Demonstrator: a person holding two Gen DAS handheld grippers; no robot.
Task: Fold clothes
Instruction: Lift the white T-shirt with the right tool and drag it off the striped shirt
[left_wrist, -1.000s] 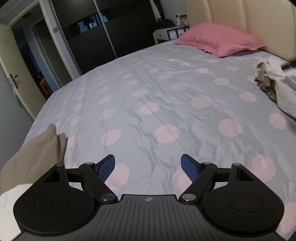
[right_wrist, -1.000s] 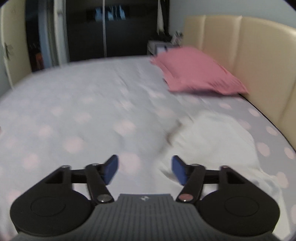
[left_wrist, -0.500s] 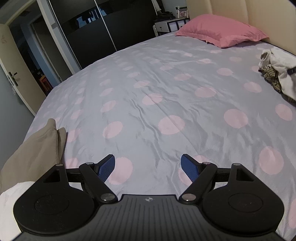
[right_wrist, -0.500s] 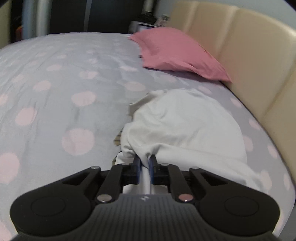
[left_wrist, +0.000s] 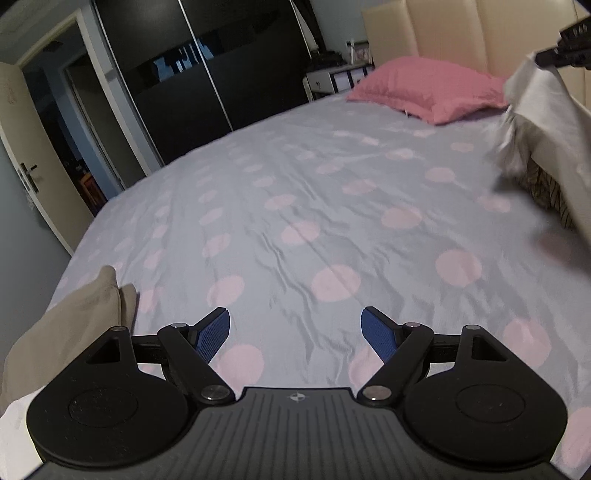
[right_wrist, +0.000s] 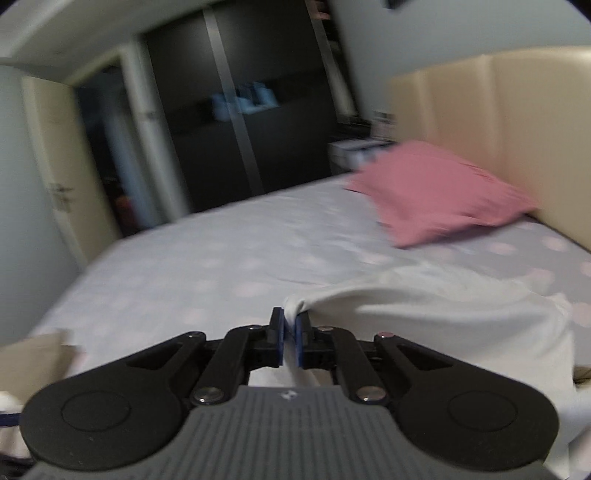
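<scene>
My right gripper (right_wrist: 290, 326) is shut on a pinched fold of a white garment (right_wrist: 461, 317) and holds it lifted above the bed. In the left wrist view the same white garment (left_wrist: 550, 122) hangs at the far right from the right gripper (left_wrist: 543, 59). A dark patterned garment (left_wrist: 546, 188) lies under it. My left gripper (left_wrist: 295, 334) is open and empty, low over the spotted bedsheet (left_wrist: 295, 206). A folded tan garment (left_wrist: 70, 325) lies at the left edge beside it.
A pink pillow (left_wrist: 428, 92) lies at the head of the bed against the cream headboard (left_wrist: 443, 33). Dark wardrobe doors (left_wrist: 207, 74) and an open doorway (left_wrist: 55, 140) stand beyond the bed. A white cloth (left_wrist: 14, 432) shows at the lower left.
My right gripper has closed on the white garment and lifted it off the bed, swinging left. My left gripper has stayed open, tilting slightly.
</scene>
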